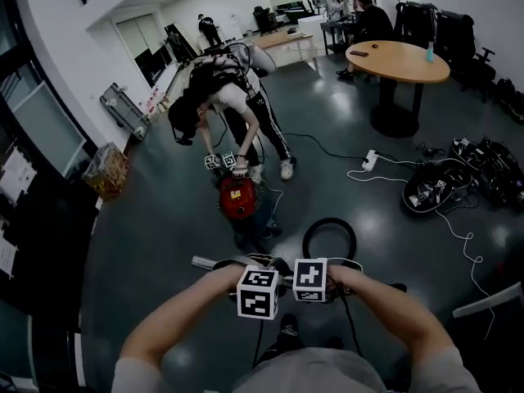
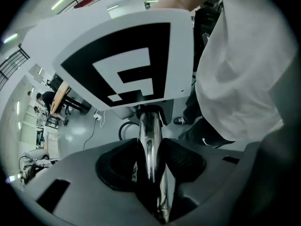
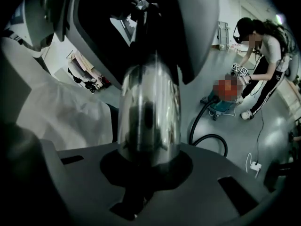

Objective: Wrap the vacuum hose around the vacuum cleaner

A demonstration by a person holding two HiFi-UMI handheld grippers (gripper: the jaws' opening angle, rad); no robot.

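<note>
The red vacuum cleaner (image 1: pixel 238 200) stands on the dark floor ahead of me, and its black hose (image 1: pixel 329 219) curls in a loop toward my hands. Both grippers hang side by side over the vacuum's shiny metal tube (image 1: pixel 205 262), which lies crosswise below me. My left gripper (image 2: pixel 150 173) has its black pads on both sides of the tube (image 2: pixel 149 145). My right gripper (image 3: pixel 148 173) is shut on the same tube (image 3: pixel 150 112), close to the camera. The hose (image 3: pixel 200 121) runs back to the vacuum's base (image 3: pixel 222 108). In the head view the marker cubes hide the jaws of the left gripper (image 1: pixel 258 291) and the right gripper (image 1: pixel 311 279).
Another person (image 1: pixel 233 97) bends over the vacuum with two grippers. A power strip with a white cable (image 1: pixel 370 160) lies on the floor to the right, near black bags and gear (image 1: pixel 430 188). A round wooden table (image 1: pixel 397 60) stands behind, and a yellow bag (image 1: pixel 106 170) sits by the left wall.
</note>
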